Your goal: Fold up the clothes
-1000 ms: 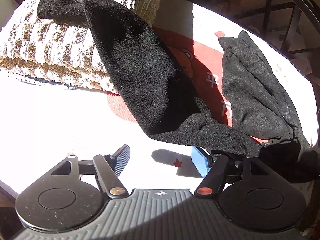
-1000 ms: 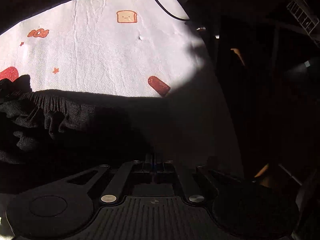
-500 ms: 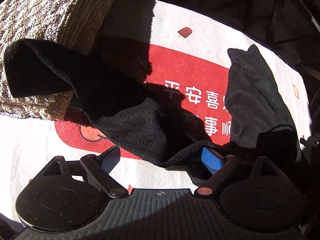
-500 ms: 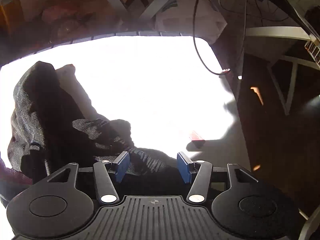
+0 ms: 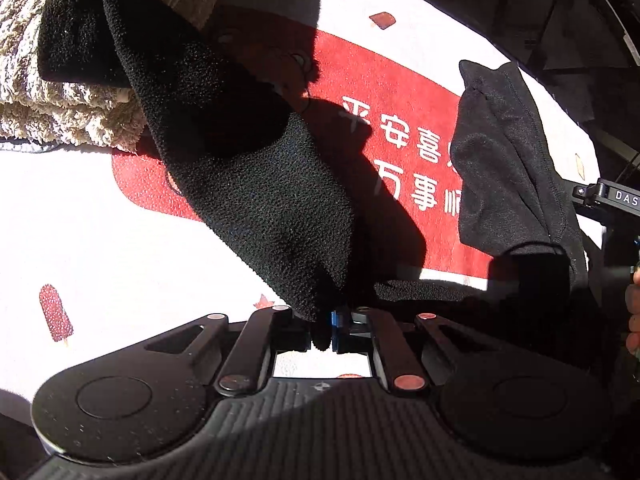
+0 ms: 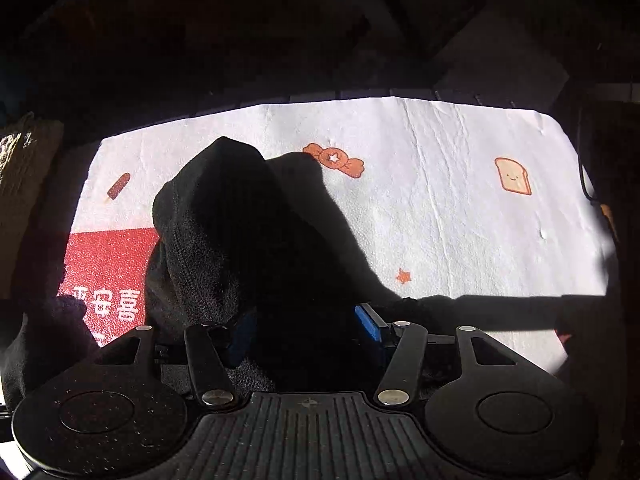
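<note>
Looking down on the bench (image 5: 100, 220), white and red, filling both views. Passing the fluffy tan blanket (image 5: 60, 112) at the upper left of the left view. Finding the black fleece (image 5: 248, 184) hanging from that blanket down to the lower middle, with another part lying at the right. Probably being soft, light and floppy, and sagging if lifted by one spot, so taking hold at edges or corners with both tools. Closing the left tool (image 5: 322, 330) on a fleece edge and pinching it. Closing the right tool (image 6: 304, 328), about half open, with fleece bunched in between but not squeezed yet.
</note>
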{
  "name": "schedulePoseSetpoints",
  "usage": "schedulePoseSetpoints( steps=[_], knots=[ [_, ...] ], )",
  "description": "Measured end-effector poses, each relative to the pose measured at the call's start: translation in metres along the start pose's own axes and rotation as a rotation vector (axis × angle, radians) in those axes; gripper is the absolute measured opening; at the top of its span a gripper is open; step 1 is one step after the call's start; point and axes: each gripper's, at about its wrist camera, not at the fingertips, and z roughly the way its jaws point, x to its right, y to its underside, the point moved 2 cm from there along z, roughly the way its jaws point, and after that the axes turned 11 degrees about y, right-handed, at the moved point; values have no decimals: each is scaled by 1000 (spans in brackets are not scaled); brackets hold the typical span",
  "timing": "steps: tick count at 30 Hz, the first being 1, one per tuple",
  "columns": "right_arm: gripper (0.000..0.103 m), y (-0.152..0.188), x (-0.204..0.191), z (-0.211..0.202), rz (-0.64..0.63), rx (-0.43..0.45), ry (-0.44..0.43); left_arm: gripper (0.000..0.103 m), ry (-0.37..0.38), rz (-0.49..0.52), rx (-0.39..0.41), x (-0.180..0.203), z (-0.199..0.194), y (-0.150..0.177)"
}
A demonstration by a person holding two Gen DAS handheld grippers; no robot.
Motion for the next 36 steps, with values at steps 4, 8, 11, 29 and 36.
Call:
schedulePoseSetpoints(
  steps=[4,8,11,29,36],
  knots=[
    [29,-1,-20,12,-36,-25,-61,9,-34,-22,-54,-13,-9,16],
    [8,18,-32,14,-62,-85,-157,59,-41,25,-46,-8,-26,7],
    [5,37,-39,3,-93,-103,-234,69,15,94,32,17,-44,-13],
    [4,104,-53,-41,-366,-104,-353,10,-26,362,-24,156,79,-94],
    [50,64,-11,-48,-284,75,-70,8,-38,236,102,99,-1,-62]
  ],
)
